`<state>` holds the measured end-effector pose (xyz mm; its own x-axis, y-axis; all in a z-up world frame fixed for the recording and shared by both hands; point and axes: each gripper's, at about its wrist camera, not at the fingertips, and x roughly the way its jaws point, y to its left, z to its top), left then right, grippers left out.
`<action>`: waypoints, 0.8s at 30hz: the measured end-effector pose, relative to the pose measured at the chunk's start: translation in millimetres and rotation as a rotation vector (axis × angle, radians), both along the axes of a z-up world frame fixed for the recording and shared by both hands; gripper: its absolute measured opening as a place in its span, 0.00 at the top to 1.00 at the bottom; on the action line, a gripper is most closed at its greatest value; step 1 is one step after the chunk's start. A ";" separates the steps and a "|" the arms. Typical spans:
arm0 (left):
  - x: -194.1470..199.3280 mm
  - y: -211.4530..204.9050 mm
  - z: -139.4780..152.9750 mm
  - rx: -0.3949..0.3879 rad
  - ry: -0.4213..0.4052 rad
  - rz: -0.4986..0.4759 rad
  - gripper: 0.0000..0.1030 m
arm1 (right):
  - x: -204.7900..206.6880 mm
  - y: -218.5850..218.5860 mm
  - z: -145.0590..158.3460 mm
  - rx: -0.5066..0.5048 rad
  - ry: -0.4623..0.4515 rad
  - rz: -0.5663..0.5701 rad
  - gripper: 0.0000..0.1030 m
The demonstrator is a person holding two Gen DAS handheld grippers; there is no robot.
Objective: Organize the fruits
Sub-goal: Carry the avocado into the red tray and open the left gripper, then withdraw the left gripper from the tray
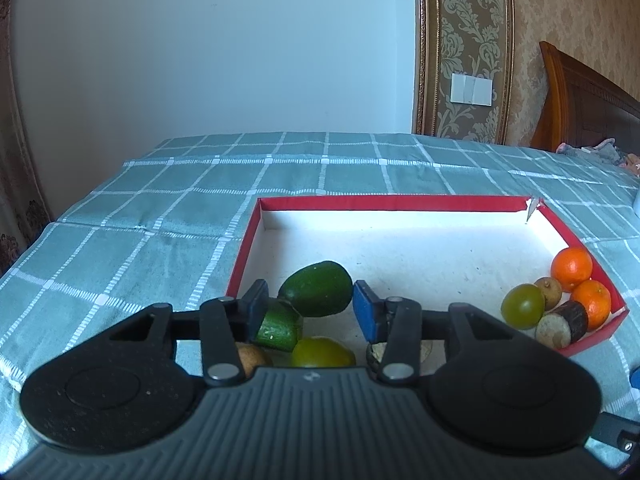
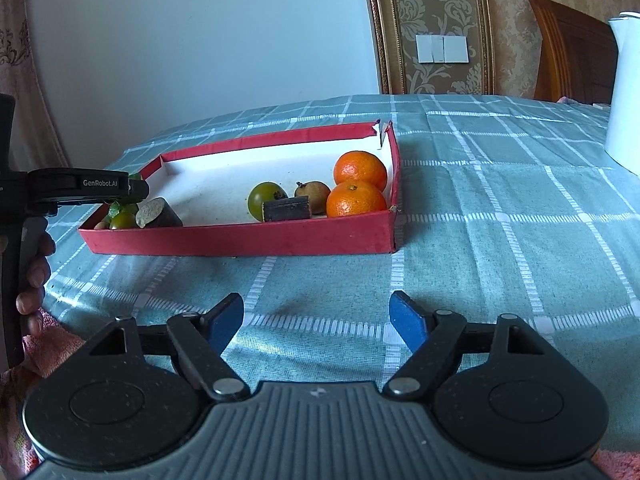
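Observation:
A red tray (image 1: 400, 202) with a white floor lies on the checked cloth. My left gripper (image 1: 310, 300) hovers over its near left corner with the jaws apart. A cut green cucumber piece (image 1: 280, 326) rests against the left pad, and the right pad stands clear of it. Behind it lies an avocado (image 1: 320, 286), and below it a yellow-green citrus (image 1: 322, 352). Two oranges (image 2: 360, 170), a green round fruit (image 2: 266, 198), a brown longan (image 2: 314, 194) and a dark cane piece (image 2: 286, 208) crowd the tray's right corner. My right gripper (image 2: 318, 304) is open and empty above the cloth, in front of the tray.
A white kettle (image 2: 624, 92) stands at the far right on the cloth. A hand (image 2: 34, 276) holds the left gripper's handle at the left edge. Another cane piece (image 2: 158, 212) lies in the tray's left corner. A wooden headboard (image 1: 592, 108) rises behind.

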<state>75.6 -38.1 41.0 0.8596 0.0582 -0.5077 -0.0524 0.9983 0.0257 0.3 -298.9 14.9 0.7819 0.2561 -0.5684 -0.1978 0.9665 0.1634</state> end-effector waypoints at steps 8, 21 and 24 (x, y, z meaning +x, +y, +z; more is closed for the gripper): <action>-7.8 9.9 2.6 -0.020 -0.025 0.028 0.16 | 0.2 0.6 0.6 0.000 0.001 0.003 0.21; -52.4 17.1 13.1 -0.004 -0.027 0.083 0.00 | 0.1 -1.6 0.7 0.016 -0.003 0.004 0.21; -64.2 18.8 19.7 -0.011 -0.044 0.097 0.00 | -1.2 -3.7 1.5 0.028 -0.016 0.006 0.21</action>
<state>11.4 -19.4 60.8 0.8716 0.1366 -0.4709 -0.1492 0.9887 0.0105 -0.9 -302.6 16.3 0.7891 0.2763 -0.5487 -0.2060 0.9604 0.1874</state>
